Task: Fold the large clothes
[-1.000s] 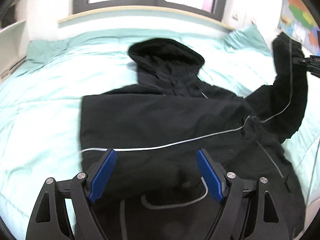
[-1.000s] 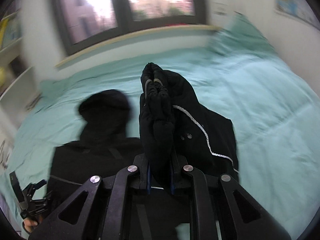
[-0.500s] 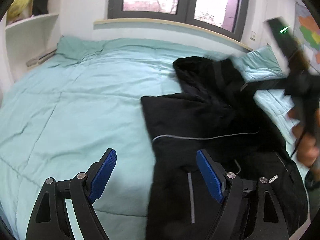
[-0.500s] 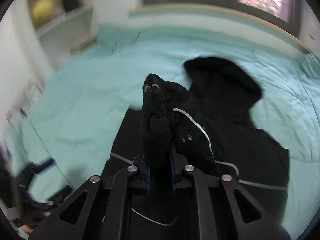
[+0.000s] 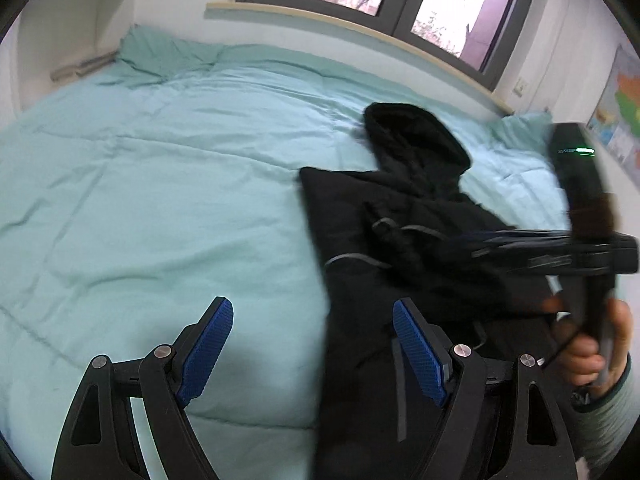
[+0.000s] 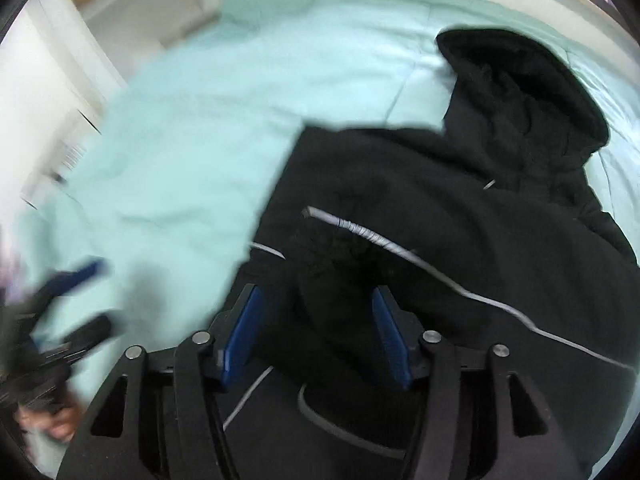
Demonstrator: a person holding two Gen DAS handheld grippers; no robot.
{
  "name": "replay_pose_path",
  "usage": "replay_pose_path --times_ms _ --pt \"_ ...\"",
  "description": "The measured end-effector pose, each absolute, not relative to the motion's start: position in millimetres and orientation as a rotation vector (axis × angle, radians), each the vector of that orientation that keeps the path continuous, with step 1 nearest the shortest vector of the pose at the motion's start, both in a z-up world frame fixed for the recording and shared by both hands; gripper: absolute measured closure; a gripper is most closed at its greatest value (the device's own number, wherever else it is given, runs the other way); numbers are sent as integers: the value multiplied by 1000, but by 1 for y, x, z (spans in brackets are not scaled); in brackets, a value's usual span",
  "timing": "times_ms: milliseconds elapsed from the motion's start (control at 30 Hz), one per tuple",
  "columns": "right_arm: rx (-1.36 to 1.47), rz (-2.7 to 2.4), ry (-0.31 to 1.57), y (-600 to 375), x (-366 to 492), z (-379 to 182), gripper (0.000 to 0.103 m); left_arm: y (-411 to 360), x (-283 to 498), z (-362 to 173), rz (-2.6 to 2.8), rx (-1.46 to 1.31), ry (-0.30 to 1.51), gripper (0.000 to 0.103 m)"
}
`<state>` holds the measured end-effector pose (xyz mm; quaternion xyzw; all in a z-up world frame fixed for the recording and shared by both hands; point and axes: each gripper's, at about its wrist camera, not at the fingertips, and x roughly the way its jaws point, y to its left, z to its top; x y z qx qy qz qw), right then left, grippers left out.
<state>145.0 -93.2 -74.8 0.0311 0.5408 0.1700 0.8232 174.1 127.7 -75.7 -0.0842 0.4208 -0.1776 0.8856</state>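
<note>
Now sleeve-fold step: right gripper, jaws just opening, lets the sleeve drop across the black jacket on the bed. Left gripper agape, empty, near left edge. Next probably needs that side folded in.

Left gripper: tilted downward, jaws held wide, nothing between the blue pads.

Right gripper: pointed steeply down; jaws have just been opening and are now parted. Dark fabric lies in the gap, but neither blue pad is seen pressing on it.

Right hand, seen from the left wrist view: fingers wrapped round the gripper's handle, a grey-green ribbed cuff at the wrist.

Left hand, seen from the right wrist view: blurred at the lower left edge, only part of it visible.
</note>
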Motion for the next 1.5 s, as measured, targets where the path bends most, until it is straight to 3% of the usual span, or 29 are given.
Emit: replay_pose_path --times_ms 167,367,400,467,500,533,733,900,933,1000,1200,1267,1333,1367,1500 --pt "-22 121 1029 -179 118 -31 43 94 207 -84 -475 -250 935 20" --pt "60 -79 1092 -289 103 -59 43 29 258 -115 -551 -279 1056 20" --pt "82 -110 1106 -309 96 -68 43 19 266 -123 -531 -262 1071 24" --pt "124 -135 1126 -333 90 -78 43 3 280 -138 -514 -229 1112 75" --pt "141 -144 1135 -343 88 -84 43 -1 284 -142 -506 -225 1131 82" --pt "152 -151 1141 -352 85 -87 43 -2 284 -143 -496 -239 1124 83" --pt "172 -163 1114 -368 90 -89 43 33 249 -110 -557 -332 1010 83" --pt "141 -166 1177 -361 107 -128 42 60 270 -169 -522 -445 1221 82" --pt "114 -182 1200 -359 111 -143 40 65 273 -179 -542 -496 1234 81" --pt "83 -218 1196 -359 110 -159 26 73 273 -185 -587 -569 1214 80" --pt "142 -205 1165 -372 98 -139 23 48 245 -124 -514 -254 1069 74" --pt "174 -143 1107 -365 87 -118 23 33 233 -90 -497 -141 963 70" --pt "192 -80 1045 -354 79 -97 23 19 228 -67 -549 -142 888 45" --pt "179 -72 1025 -347 78 -90 23 6 229 -60 -580 -150 870 40" --pt "77 -111 970 -319 105 -77 23 -49 253 -80 -588 -79 922 37"
